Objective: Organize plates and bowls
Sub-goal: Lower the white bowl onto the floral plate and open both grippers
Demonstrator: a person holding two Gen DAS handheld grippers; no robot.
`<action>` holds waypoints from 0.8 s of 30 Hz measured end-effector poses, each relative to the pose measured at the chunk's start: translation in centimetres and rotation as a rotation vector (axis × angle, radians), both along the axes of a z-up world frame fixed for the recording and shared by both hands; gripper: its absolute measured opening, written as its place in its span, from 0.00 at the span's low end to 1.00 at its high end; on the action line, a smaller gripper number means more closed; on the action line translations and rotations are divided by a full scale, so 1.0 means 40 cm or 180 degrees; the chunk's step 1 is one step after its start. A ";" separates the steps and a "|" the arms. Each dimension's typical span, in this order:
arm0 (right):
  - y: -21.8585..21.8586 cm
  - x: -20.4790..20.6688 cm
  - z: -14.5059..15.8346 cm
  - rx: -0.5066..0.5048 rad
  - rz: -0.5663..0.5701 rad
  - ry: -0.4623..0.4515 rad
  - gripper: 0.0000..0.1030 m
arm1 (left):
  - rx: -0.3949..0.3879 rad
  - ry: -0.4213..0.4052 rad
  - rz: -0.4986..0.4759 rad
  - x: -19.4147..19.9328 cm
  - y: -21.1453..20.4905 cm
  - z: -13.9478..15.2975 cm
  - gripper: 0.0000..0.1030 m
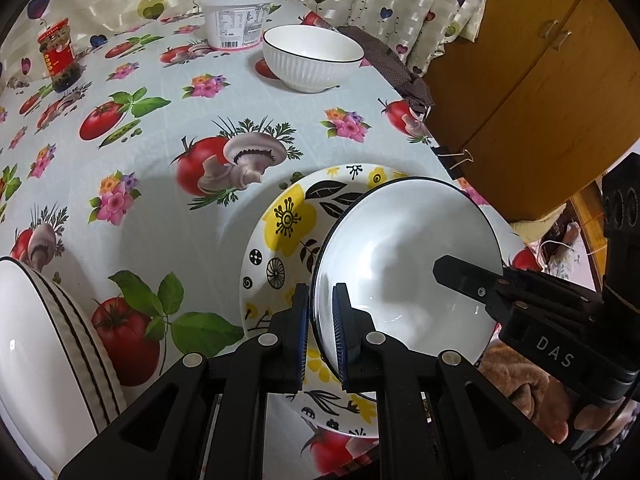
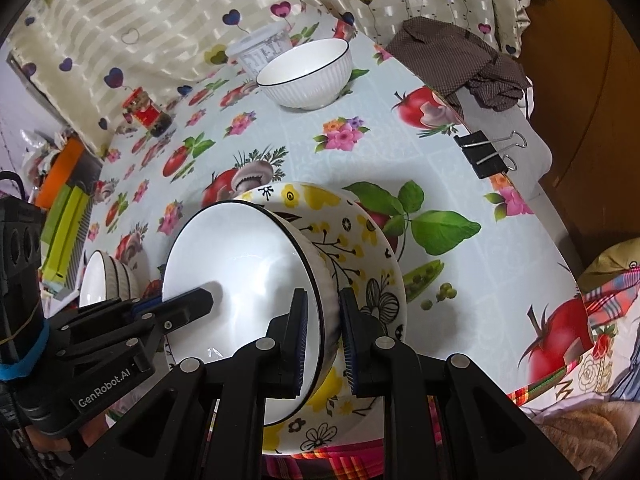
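A white bowl with a thin black rim (image 1: 408,248) is sitting tilted inside a yellow-flowered plate (image 1: 288,220) at the near edge of the table (image 1: 192,160), held on both sides. The left gripper (image 1: 321,334) is clamping the bowl's left rim between its blue pads, one inside and one outside. The right gripper (image 2: 324,336) is clamping the opposite rim in the same way, its outer pad pressing the ribbed wall. Farther back, a second white ribbed bowl (image 1: 312,58) is standing upright alone, with a white plastic tub (image 1: 236,20) behind it and a red-labelled jar (image 1: 60,56) at the far left. A stack of striped white bowls (image 1: 52,340) is leaning at the near left. A black binder clip (image 2: 482,154) is gripping the tablecloth's right edge.
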State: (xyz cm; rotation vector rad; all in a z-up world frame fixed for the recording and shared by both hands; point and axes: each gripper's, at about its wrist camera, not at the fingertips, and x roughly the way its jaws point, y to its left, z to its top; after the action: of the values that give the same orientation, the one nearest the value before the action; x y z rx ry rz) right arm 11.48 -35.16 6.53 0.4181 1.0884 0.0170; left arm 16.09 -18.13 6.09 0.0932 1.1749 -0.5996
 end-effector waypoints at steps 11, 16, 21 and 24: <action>-0.002 -0.005 -0.010 -0.0024 -0.0002 -0.0008 0.16 | 0.0003 -0.0019 0.0000 0.000 -0.006 0.000 0.11; 0.002 -0.001 -0.023 -0.0100 0.0009 0.0011 0.18 | 0.0005 -0.0007 -0.0011 0.002 -0.008 -0.007 0.13; 0.010 0.000 -0.024 -0.0179 0.0023 -0.0021 0.18 | -0.0022 -0.0011 -0.0007 0.005 -0.006 -0.008 0.14; 0.010 0.000 -0.024 -0.0165 0.0019 -0.0020 0.19 | -0.0034 -0.0009 -0.0013 0.007 -0.004 -0.008 0.14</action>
State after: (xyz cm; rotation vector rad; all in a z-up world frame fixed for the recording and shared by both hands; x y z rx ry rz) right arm 11.48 -34.76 5.58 0.3680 1.0816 -0.0045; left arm 16.38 -18.30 5.77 0.0872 1.1689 -0.6090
